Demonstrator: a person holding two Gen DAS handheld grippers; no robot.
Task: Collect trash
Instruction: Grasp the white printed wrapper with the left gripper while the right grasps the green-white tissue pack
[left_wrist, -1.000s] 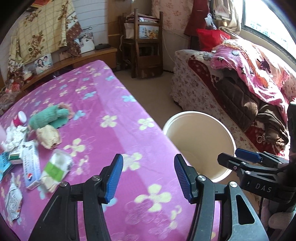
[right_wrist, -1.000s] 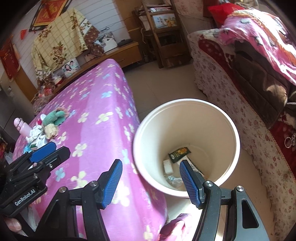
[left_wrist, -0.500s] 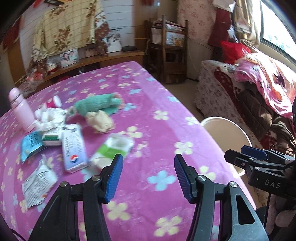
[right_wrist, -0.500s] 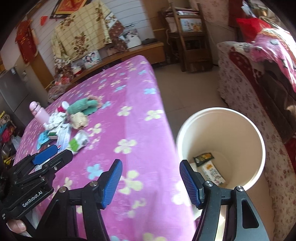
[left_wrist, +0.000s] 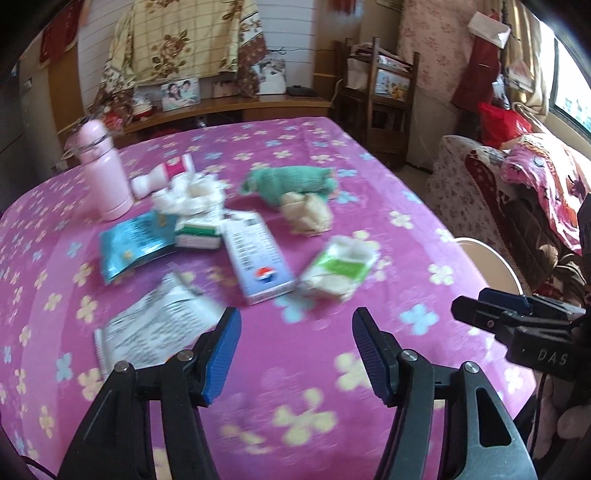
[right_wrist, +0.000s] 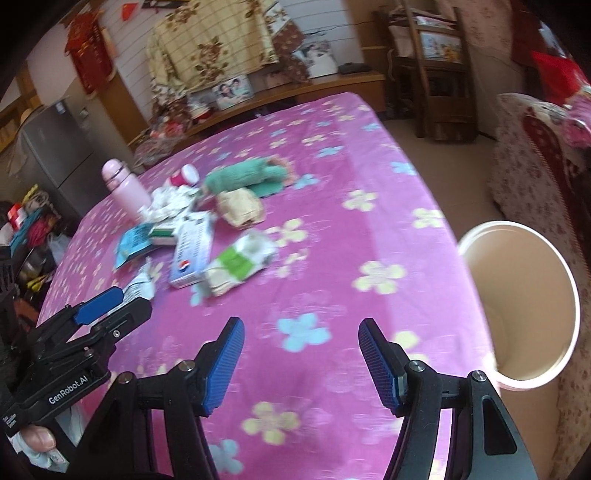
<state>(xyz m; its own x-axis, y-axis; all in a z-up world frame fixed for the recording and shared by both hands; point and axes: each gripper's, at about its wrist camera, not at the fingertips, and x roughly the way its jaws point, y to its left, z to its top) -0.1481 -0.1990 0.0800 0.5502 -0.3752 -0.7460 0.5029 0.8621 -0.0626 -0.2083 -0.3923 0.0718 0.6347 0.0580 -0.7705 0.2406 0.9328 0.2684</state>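
Both your grippers hang over the near part of the counter (left_wrist: 295, 354), which has a pink flowered cloth on it. Left gripper (left_wrist: 295, 354): jaws apart w/ nothing between them; they've just been opening a bit wider. Right gripper (right_wrist: 301, 360): jaws apart too, empty, bare cloth below.

Trash sits in a loose cluster toward the far left of the counter. Nearest your left gripper is a crinkled silver wrapper (left_wrist: 155, 328), just beyond its left finger. Past that: a long white box w/ a round red-blue logo (left_wrist: 256, 258), a green-and-white tissue pack (left_wrist: 338, 267) just right of it, a teal foil packet (left_wrist: 135, 242), a small green-white carton (left_wrist: 195, 234), a wad of white tissue (left_wrist: 190, 194) and a beige crumpled lump (left_wrist: 306, 212). Behind those: a green cloth (left_wrist: 291, 181), a pink bottle (left_wrist: 105, 173) standing upright, a small red-white bottle (left_wrist: 164, 177) on its side.

Cream bin (right_wrist: 517, 310) stands on the floor off the counter's right edge, by the sofa (right_wrist: 532, 166); insides mostly hidden from here.
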